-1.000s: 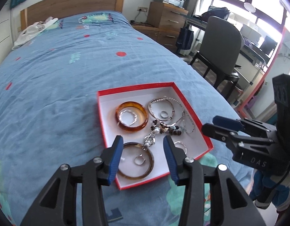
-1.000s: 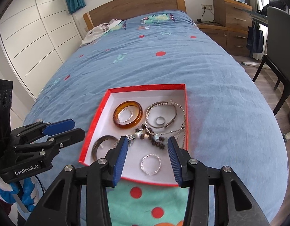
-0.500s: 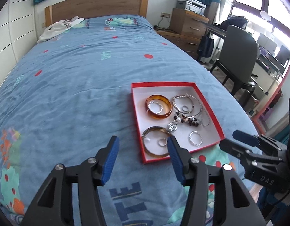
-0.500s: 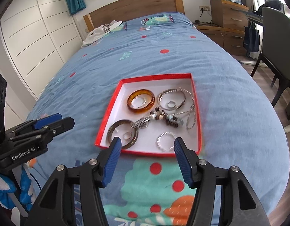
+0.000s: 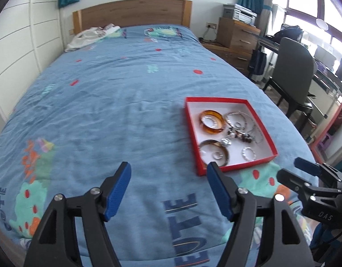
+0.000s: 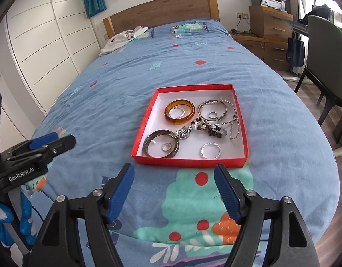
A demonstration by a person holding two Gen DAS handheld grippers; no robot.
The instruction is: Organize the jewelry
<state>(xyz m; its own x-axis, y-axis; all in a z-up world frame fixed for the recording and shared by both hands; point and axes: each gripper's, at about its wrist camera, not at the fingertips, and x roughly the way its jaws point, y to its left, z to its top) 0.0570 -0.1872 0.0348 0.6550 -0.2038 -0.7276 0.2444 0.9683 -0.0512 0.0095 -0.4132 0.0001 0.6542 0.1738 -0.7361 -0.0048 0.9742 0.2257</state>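
Observation:
A red box [image 6: 144, 131] with a white floor lies on the blue bed; it also shows in the left wrist view [image 5: 191, 133]. In it lie an amber bangle [image 6: 180, 112], a dark brown bangle [image 6: 161, 146], a silver bracelet [image 6: 212, 111], a beaded bracelet [image 6: 210, 129], a chain and small silver rings [image 6: 211, 150]. My right gripper [image 6: 174, 188] is open and empty, just in front of the box's near edge. My left gripper [image 5: 168, 185] is open and empty, to the left of and nearer than the box.
The blue bedspread [image 5: 104, 111] spreads to the left and beyond the box. White clothing [image 6: 124, 37] lies by the wooden headboard. A grey chair [image 5: 293, 75] and wooden drawers [image 5: 237, 35] stand right of the bed. White wardrobe doors [image 6: 48, 33] line the left wall.
Both grippers have pulled back from over the box toward the foot of the bed and opened wider. The left one has also swung left. The jewelry has not moved.

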